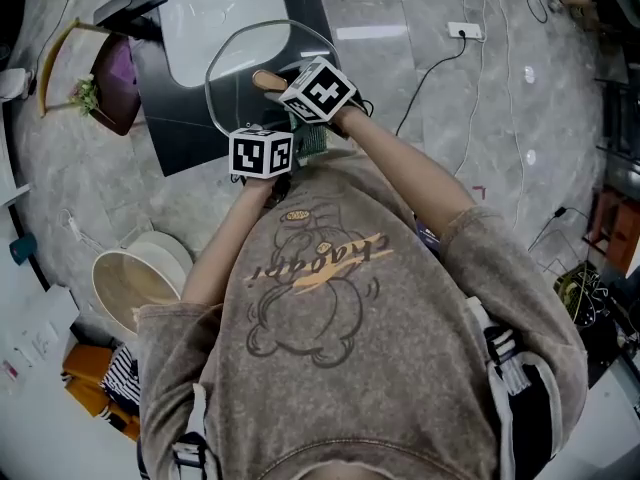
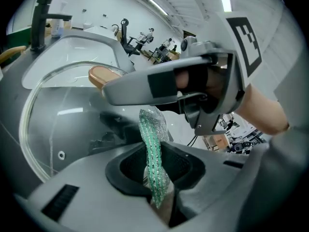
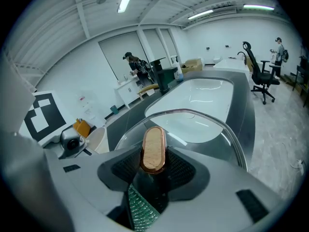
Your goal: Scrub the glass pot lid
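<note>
One glass pot lid point(image 1: 238, 78) is in the upper middle of the head view, above the dark table point(image 1: 175, 133) and its one white sink point(image 1: 215, 18). There are two tools, close together. The right tool point(image 3: 153, 167) pinches the lid's single wooden knob point(image 3: 153, 148). The left tool point(image 2: 155, 170) is pressed on one green scrub cloth point(image 2: 151, 139), which stands just beside the glass, lower centre of its view.

White sink point(image 1: 215, 18), black faucet point(image 1: 130, 6); bucket point(image 1: 135, 283); power strip point(image 1: 465, 31); office chair point(image 3: 260, 74).
</note>
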Tool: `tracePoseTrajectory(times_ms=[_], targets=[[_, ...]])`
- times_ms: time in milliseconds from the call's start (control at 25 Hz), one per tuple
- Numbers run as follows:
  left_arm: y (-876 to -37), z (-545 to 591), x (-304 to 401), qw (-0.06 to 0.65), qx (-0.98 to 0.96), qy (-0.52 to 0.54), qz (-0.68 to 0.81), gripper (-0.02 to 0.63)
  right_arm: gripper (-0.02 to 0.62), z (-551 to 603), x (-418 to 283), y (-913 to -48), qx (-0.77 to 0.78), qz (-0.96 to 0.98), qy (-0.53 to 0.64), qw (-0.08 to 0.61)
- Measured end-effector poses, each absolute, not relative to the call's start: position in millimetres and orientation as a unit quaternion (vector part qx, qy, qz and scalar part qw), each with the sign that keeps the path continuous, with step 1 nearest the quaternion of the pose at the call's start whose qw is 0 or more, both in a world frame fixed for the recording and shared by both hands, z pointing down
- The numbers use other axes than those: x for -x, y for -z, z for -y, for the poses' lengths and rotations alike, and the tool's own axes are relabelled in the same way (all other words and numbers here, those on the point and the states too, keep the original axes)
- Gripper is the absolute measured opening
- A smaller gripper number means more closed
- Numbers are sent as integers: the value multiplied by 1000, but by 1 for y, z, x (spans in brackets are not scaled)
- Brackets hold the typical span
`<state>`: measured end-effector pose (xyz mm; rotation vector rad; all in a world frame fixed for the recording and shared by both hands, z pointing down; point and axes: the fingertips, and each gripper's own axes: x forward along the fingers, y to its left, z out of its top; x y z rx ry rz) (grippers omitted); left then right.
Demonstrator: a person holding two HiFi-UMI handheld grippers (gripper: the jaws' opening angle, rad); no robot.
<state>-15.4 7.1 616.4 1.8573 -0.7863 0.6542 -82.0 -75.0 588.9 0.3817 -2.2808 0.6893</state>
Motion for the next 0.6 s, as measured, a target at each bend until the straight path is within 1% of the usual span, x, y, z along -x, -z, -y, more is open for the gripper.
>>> tracePoseTrajectory(times_ms=[360,600], targets=[[-619,-8,21,449,-774,-288,342,84,183,75,81,-587,-148,883,-262,359],[-617,-9,40,444,-767,-288,364,84,183,74,80,-589,-144,882,-267,360]])
